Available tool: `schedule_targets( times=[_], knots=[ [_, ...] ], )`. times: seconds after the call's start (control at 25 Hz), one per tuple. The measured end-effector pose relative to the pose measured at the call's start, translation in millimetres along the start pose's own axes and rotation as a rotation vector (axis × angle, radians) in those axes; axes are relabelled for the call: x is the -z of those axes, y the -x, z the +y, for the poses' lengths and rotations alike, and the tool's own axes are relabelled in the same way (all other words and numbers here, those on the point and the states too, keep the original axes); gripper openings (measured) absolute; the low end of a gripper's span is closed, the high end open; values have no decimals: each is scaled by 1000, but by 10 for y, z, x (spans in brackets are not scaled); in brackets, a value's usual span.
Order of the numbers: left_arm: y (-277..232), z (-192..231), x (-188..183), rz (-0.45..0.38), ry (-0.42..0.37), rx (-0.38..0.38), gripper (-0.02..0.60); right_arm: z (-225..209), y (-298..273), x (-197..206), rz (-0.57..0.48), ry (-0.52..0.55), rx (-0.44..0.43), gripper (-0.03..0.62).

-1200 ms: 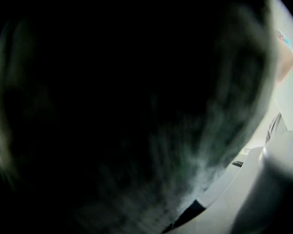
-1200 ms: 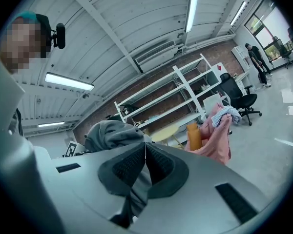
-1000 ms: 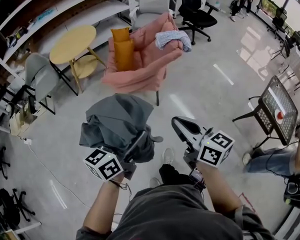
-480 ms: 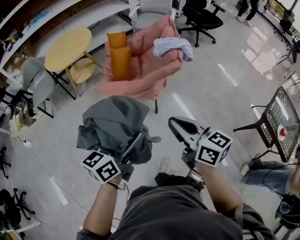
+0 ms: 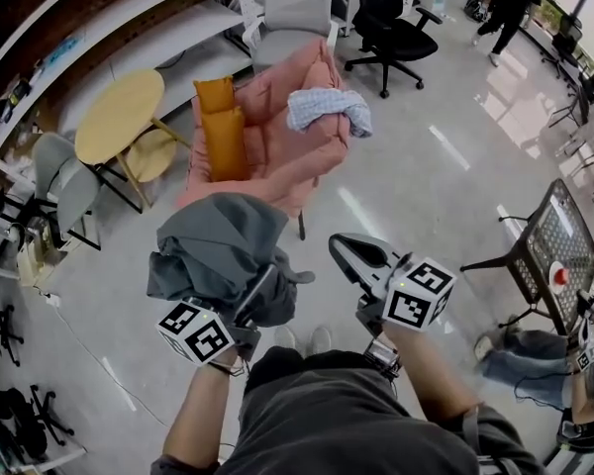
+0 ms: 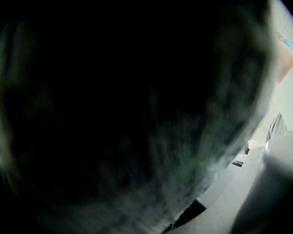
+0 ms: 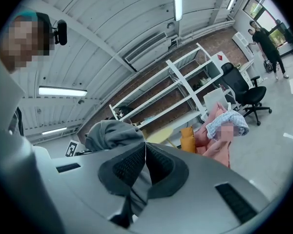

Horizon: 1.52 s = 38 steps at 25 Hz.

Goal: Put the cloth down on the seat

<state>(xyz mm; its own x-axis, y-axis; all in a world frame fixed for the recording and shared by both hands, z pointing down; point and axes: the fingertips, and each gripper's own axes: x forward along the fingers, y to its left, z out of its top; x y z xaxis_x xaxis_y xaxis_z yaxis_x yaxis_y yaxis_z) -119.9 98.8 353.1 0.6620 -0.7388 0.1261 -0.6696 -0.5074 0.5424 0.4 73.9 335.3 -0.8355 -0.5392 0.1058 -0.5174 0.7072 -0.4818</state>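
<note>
The grey cloth (image 5: 223,250), at 9 o'clock, is clamped in the widely parted fingers of the left gripper (image 5: 260,295) and held off the floor (image 5: 426,166) for transfer to the pink armchair (image 5: 267,137) at 11 o'clock; the fingers of the right gripper (image 5: 341,248) are closed on nothing.

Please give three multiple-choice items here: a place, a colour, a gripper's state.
1. Where is the light blue cloth relative to the pink armchair? A flat on its seat; B draped over its arm; C under it.
2. What colour are the cushions on the armchair? A orange; B green; C black.
3. How stand the right hand-held gripper's jaws? A wide apart; B shut on a cushion; C together, empty.
Answers: 1 B, it hangs on the arm; 2 A, both are orange; 3 C, its jaws touch, nothing between.
</note>
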Motion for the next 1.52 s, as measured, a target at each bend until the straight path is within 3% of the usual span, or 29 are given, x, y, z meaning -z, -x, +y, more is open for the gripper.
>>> schedule_targets(
  times=[0.36,1.2,1.52],
  knots=[
    [-639,343,-214,9,-12,32,299,-577,-228,-273,-18,4,31,15],
    [-2296,2045,-1377,83,-30,114,299,-2103,-1917,-1123,-47,-25,137,15],
    [-2773,2503,-1776,117,-110,121,299,-2419,-2263,-1351,-69,-30,174,15]
  ],
)
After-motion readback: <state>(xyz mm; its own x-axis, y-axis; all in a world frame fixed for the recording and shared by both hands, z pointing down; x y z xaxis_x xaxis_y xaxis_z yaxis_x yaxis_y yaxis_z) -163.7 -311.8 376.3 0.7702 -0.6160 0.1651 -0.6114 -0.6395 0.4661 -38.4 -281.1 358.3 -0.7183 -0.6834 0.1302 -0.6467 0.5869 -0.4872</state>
